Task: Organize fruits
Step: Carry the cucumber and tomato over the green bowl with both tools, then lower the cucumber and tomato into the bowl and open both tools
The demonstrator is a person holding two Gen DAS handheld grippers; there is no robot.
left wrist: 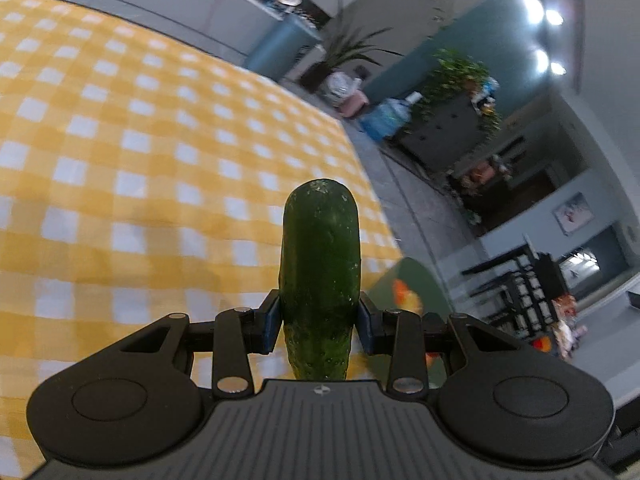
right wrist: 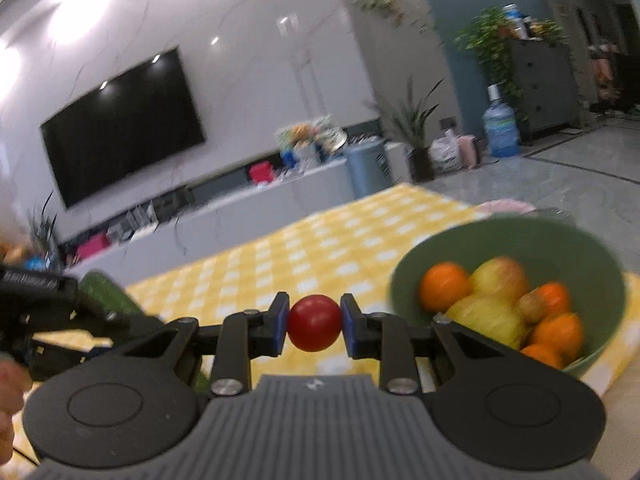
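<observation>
**Both grippers loaded above the checked cloth**

Left gripper (left wrist: 319, 320) is clamping a dark green cucumber (left wrist: 320, 264) between its blue pads, the jaws standing partly apart to the cucumber's width. The cucumber is projecting forward past the fingertips, its rounded end pointing away from the camera, clear of the table surface.

Right gripper (right wrist: 314, 323) is pinching a small red tomato (right wrist: 314, 322), with the jaws drawn nearly together and a pad pressing on each side of it. In the right wrist view, the left gripper and its cucumber are showing at the lower left edge, beside part of a hand (right wrist: 10, 392).

A yellow-and-white checked tablecloth (left wrist: 140, 140) is lying beneath both tools. A green bowl (right wrist: 560, 240) is standing on the cloth to the right of the tomato, near it but apart. The bowl is holding oranges (right wrist: 443, 286), yellow-green apples (right wrist: 500, 280) and one small brown fruit, blurred.
</observation>
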